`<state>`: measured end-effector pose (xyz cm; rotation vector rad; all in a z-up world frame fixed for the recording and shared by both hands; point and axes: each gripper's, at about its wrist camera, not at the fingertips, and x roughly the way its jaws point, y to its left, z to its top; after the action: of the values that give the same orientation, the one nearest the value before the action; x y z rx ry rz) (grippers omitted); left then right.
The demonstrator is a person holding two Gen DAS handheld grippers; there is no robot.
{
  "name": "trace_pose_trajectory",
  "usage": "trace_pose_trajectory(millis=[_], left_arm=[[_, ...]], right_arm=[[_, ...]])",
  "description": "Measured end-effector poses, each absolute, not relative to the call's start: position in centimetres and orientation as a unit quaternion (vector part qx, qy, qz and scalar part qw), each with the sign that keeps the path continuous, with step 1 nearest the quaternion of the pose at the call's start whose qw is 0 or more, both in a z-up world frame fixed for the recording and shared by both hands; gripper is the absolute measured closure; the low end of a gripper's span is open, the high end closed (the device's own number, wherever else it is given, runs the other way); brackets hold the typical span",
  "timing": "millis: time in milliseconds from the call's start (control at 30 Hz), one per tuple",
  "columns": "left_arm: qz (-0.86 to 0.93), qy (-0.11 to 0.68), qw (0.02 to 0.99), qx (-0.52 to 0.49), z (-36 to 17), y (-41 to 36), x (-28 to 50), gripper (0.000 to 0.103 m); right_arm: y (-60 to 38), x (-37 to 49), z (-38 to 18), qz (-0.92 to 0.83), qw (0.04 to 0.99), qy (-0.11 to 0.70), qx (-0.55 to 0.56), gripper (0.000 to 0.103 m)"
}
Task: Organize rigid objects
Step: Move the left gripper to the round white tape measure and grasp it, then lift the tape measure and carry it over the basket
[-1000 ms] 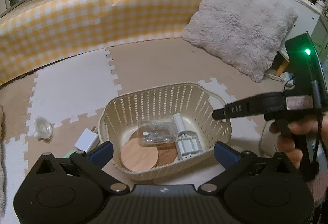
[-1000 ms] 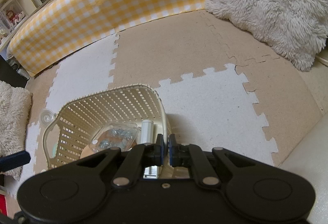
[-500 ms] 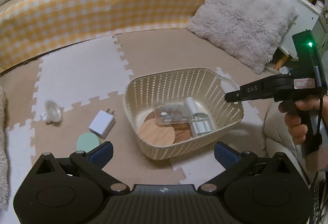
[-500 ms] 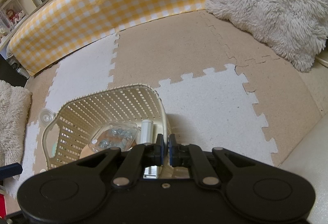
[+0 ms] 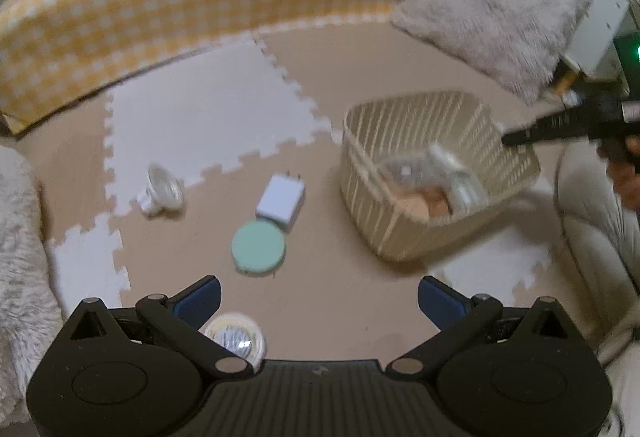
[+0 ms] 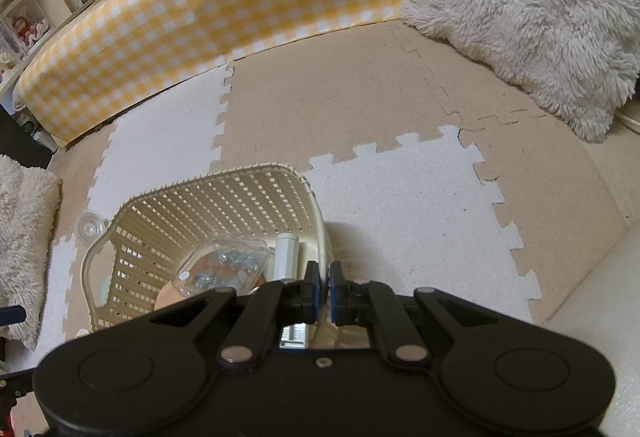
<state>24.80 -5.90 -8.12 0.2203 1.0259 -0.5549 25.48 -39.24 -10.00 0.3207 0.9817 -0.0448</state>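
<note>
Charger point(image 5: 281, 201) lay on the mat just left of the basket point(image 5: 404, 237), touching a green disc point(image 5: 259, 246); it looked light, stiff and smooth, best pinched across its flat sides, clear of the prongs. A clear cup point(image 5: 162, 190) and a round tin point(image 5: 235, 338) sat nearby. The left gripper point(image 5: 319, 301) hung spread wide and empty. Blur hid any writing.

From the right wrist, the right gripper point(image 6: 324, 285) was pressed together, holding nothing, above the basket point(image 6: 280, 173); no labels were readable.
</note>
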Motion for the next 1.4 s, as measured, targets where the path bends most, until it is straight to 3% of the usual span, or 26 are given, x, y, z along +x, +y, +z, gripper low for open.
trace_pose_trajectory(millis=[300, 433, 833, 1400], left_arm=[[-0.264, 0.52, 0.797, 0.157, -12.6, -3.6, 24.7, 0.001], [-0.249, 0.516, 0.798, 0.186, -13.4, -3.0, 25.2, 0.022], [-0.23, 0.53, 0.79, 0.204, -15.7, -2.5, 26.8, 0.047], [-0.231, 0.508, 0.809, 0.185, -14.1, -2.7, 26.8, 0.047]], right_arm=[[-39.1, 25.5, -10.0, -0.022, 0.869, 0.471, 0.149, 0.098], [-39.0, 25.5, -10.0, -0.022, 0.87, 0.471, 0.148, 0.098], [-38.9, 25.5, -10.0, -0.022, 0.87, 0.471, 0.146, 0.098], [-38.9, 25.6, -10.0, -0.022, 0.869, 0.472, 0.145, 0.098]])
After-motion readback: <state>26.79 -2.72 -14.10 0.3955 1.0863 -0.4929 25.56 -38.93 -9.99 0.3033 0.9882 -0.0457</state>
